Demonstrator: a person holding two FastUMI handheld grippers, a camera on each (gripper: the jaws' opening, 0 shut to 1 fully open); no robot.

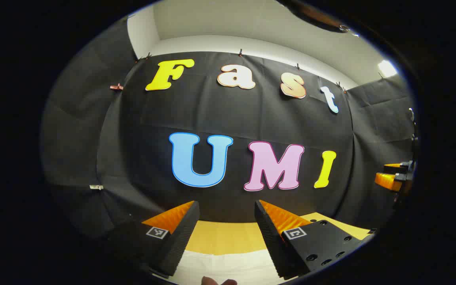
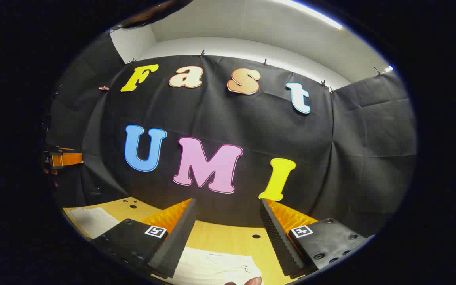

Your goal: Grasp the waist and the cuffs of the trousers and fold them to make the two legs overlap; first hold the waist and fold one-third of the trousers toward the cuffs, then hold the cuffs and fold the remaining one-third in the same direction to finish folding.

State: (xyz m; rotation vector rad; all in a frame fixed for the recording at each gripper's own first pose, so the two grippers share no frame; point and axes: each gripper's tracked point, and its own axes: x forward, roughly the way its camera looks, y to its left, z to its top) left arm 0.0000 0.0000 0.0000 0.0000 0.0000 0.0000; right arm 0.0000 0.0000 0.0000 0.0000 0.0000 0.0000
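So far nothing of the fold looks started: your left tool (image 1: 227,213) and right tool (image 2: 228,211) both hover above the table (image 2: 228,237) with their fingers spread wide and nothing between them, aimed at the booth wall rather than down at the work. White cloth, which I take to be the trousers (image 2: 212,267), lies flat on the table just below both tools, so the leg overlap and both one-third folds remain. No container can be seen.

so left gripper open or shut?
Open: left gripper shows a wide gap between its fingers, nothing between them, wooden table and white trousers visible beyond.
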